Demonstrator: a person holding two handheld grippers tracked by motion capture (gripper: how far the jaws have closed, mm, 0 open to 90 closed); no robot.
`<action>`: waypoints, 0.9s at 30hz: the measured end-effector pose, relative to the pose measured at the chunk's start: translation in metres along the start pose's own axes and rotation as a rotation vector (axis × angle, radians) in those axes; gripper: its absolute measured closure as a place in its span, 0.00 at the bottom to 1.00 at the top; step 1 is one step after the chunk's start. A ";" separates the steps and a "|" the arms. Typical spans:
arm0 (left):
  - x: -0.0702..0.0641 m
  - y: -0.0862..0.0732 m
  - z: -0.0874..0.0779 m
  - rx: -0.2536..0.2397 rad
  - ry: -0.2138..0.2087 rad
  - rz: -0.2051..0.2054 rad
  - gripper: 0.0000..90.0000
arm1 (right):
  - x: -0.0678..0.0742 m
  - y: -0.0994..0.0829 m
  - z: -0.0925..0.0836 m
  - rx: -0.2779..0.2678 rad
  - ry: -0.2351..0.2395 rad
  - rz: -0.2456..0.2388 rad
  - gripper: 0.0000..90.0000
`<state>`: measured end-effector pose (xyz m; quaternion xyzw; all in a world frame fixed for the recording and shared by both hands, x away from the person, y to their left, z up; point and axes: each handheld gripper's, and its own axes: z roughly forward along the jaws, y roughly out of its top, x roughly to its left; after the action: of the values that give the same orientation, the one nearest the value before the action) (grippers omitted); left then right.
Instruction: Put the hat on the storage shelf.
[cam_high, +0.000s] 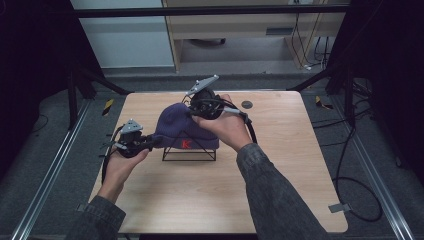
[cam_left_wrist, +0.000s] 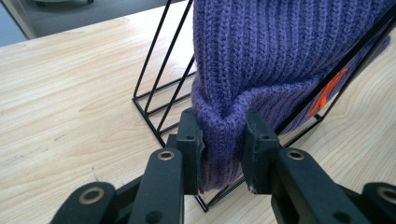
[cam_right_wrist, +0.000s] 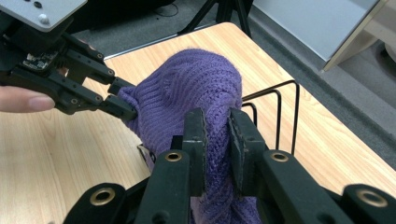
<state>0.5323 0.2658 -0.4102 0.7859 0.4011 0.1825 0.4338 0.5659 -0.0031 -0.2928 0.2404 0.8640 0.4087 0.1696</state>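
Note:
A purple knit beanie (cam_high: 179, 126) with an orange letter on its cuff is draped over a black wire rack (cam_high: 189, 153) in the middle of the table. My left gripper (cam_high: 150, 142) is shut on the beanie's folded cuff at its left end; the left gripper view has a fold of the beanie (cam_left_wrist: 261, 70) pinched between the pads (cam_left_wrist: 192, 149). My right gripper (cam_high: 194, 104) is shut on the far upper part of the beanie, and in the right gripper view the beanie's knit (cam_right_wrist: 196, 88) bunches between its fingers (cam_right_wrist: 195, 135). The left gripper (cam_right_wrist: 122, 106) also appears there, gripping the beanie's edge.
The light wooden table (cam_high: 280, 165) has bare surface to the right and front of the rack. A small dark round disc (cam_high: 246, 104) lies at the table's far right. Cables (cam_high: 350, 195) trail over the grey floor on the right, and black frame legs stand around the table.

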 end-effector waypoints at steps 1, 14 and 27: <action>0.000 -0.001 0.001 0.003 0.001 -0.002 0.79 | 0.000 -0.001 0.000 0.006 0.003 -0.002 0.87; 0.001 -0.008 0.004 0.019 0.002 -0.002 0.79 | 0.004 -0.006 0.007 0.018 0.012 -0.005 0.87; 0.004 -0.022 0.008 0.031 0.004 -0.030 0.78 | 0.009 -0.012 0.017 0.048 0.020 -0.005 0.87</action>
<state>0.5298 0.2717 -0.4330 0.7861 0.4165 0.1714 0.4234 0.5638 0.0055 -0.3139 0.2381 0.8758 0.3897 0.1561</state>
